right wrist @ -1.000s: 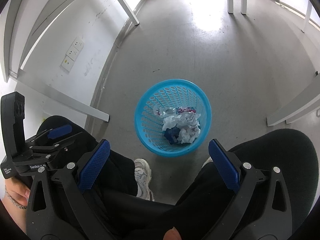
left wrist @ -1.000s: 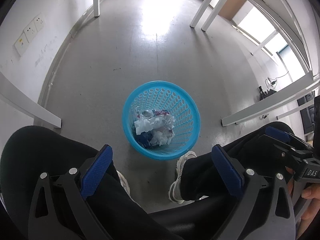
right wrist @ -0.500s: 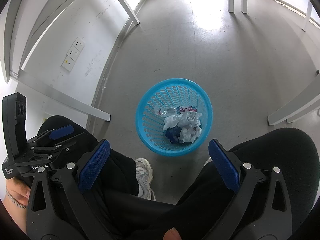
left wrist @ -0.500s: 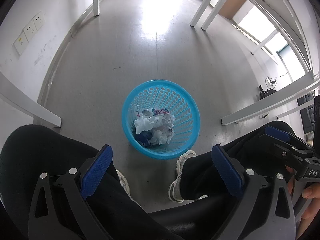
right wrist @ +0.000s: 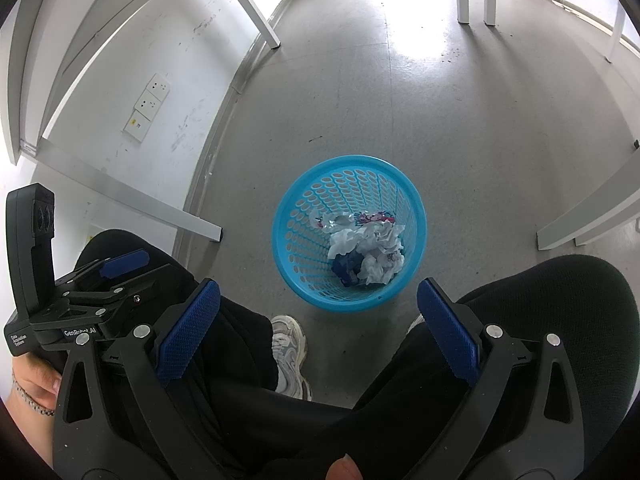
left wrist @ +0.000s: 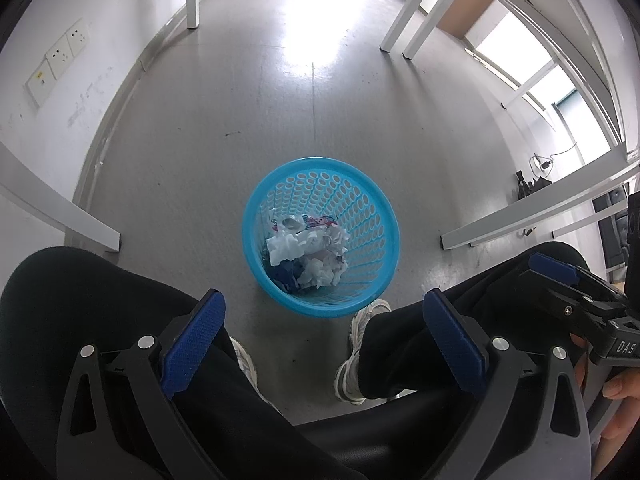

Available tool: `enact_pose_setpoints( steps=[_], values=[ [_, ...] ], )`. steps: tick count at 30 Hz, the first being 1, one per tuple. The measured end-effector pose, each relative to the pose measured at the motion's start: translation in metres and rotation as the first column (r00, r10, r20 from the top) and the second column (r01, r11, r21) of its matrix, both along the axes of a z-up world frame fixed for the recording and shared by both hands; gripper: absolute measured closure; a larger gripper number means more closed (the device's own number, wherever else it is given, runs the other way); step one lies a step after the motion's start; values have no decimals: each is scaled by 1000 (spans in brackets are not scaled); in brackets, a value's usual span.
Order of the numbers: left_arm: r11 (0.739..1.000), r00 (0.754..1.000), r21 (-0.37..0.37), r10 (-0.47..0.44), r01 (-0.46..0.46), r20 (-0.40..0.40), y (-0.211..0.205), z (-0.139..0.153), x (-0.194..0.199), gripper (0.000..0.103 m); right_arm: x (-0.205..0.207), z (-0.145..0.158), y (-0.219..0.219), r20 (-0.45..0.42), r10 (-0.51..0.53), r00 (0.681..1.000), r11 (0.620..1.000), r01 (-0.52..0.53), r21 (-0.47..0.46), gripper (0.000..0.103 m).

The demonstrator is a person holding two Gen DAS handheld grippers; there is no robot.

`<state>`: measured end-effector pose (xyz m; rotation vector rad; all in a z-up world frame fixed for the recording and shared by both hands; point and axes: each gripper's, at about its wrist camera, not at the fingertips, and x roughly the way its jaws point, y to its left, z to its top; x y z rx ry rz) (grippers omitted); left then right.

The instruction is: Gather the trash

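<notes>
Nothing moved, tongs (left wrist: 322,334) wide, basket (left wrist: 384,208) rim clear

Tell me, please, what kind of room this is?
Probably an office or study room. White desk legs stand on a grey hard floor, wall sockets sit low on a white wall, and a blue perforated wastebasket holding crumpled paper stands before a seated person's shoes.

Left wrist view: above seated person's lap, facing down at floor, blue basket (left wrist: 321,236) mid-frame, not close. Right wrist view: same downward look, apparently slightly further right, basket (right wrist: 349,235) centre. Shared: basket, knees, floor.
</notes>
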<state>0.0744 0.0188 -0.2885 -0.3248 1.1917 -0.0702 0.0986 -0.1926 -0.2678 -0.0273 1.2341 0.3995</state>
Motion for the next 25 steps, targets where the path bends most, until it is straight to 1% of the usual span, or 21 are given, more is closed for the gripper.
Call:
enact_pose_setpoints(
  steps=[17,25],
  values=[
    [1000,1000,-2,0,0,-4,0,0,1,6,-2,-3,-3,-4,-4,1000,1000,4,2,9],
    [1000,1000,-10,-2,2,-16,-9,-7,-12,6,-3,-4,-3,-5,-5,1000,1000,5,0,9]
  ],
)
